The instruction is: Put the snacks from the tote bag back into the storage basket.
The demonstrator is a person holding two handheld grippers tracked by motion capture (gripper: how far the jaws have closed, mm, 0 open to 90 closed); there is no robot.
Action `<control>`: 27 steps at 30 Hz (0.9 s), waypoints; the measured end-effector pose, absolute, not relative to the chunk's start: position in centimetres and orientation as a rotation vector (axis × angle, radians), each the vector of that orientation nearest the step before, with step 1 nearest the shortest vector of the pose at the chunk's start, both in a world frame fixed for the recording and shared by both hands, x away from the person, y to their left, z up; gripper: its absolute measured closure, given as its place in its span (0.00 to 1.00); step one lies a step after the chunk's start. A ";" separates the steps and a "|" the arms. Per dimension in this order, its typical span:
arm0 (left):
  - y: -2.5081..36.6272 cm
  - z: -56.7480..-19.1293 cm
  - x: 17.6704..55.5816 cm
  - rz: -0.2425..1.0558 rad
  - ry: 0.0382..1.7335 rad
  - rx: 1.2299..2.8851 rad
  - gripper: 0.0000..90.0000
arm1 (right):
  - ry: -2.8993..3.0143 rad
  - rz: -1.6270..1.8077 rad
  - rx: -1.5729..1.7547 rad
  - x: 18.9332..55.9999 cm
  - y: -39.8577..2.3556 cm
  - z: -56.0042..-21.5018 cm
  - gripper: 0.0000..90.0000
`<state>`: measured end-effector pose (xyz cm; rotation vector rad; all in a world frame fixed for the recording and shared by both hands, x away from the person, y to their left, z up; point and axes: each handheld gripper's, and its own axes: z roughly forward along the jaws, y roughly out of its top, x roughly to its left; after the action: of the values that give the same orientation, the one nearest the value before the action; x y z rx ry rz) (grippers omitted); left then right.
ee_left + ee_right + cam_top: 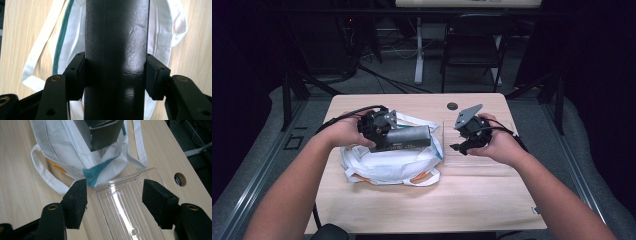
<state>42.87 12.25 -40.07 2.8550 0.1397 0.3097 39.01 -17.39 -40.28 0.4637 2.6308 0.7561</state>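
high view: left gripper (404,137) clamps a dark box (408,138) over the white bag (387,165); right gripper (460,145) hangs beside it. left gripper view: pads (152,77) squeeze the box's sides. right gripper view: jaws apart, empty, above the clear tray (125,207), bare table (25,202) left.

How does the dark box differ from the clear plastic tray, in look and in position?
The dark box is opaque and dark grey; the clear plastic tray is see-through and ribbed. The box is clamped between the left gripper jaws, above the white bag; the tray lies flat on the table, below the open right gripper. Both are oblong.
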 end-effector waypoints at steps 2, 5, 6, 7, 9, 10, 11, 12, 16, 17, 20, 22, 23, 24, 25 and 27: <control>11.8 -40.0 43.0 0.310 0.125 2.856 0.48 | 2.633 0.764 0.461 39.2 -17.4 -39.9 0.39; 11.1 -39.9 43.0 0.309 0.114 2.852 0.48 | 2.632 0.764 0.442 39.3 -17.3 -39.4 0.38; 10.9 -39.8 43.1 0.309 0.106 2.850 0.48 | 2.630 0.774 0.439 39.4 -17.2 -39.3 0.37; 10.7 -39.7 43.1 0.302 0.103 2.851 0.48 | 2.637 0.775 0.432 39.4 -17.2 -39.2 0.37; 10.2 -39.6 43.1 0.303 0.091 2.850 0.48 | 2.634 0.765 0.410 39.4 -17.0 -39.0 0.36; 9.9 -39.5 43.1 0.306 0.086 2.851 0.48 | 2.635 0.755 0.388 39.4 -16.8 -39.1 0.36; 9.6 -39.5 43.1 0.304 0.081 2.850 0.48 | 2.635 0.755 0.388 39.4 -16.8 -39.1 0.36; 9.3 -39.4 43.1 0.305 0.073 2.849 0.48 | 2.637 0.742 0.375 39.4 -16.7 -39.0 0.36; 8.1 -39.2 43.0 0.302 0.042 2.843 0.48 | 2.638 0.727 0.345 39.4 -16.1 -39.1 0.36; 7.7 -39.2 43.0 0.309 0.024 2.845 0.48 | 2.640 0.714 0.333 39.5 -16.0 -39.0 0.36; 7.1 -39.2 42.9 0.308 0.013 2.842 0.48 | 2.644 0.723 0.327 39.5 -15.7 -38.9 0.36; 6.6 -39.3 42.9 0.303 0.003 2.835 0.48 | 2.650 0.710 0.314 39.5 -15.4 -39.0 0.35; 6.4 -39.3 42.8 0.301 -0.003 2.833 0.48 | 2.650 0.710 0.314 39.5 -15.4 -39.0 0.35; 6.2 -39.3 42.8 0.298 -0.013 2.833 0.48 | 2.656 0.692 0.301 39.6 -15.3 -39.0 0.35; 6.0 -39.3 42.8 0.293 -0.015 2.830 0.48 | 2.656 0.693 0.300 39.6 -15.2 -39.0 0.35; 5.7 -39.4 42.8 0.299 -0.028 2.829 0.48 | 2.663 0.689 0.294 39.6 -15.0 -39.1 0.35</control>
<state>42.76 5.70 -39.38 2.8293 -0.0284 0.2987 39.61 -15.01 -39.14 0.2939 2.6629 0.6885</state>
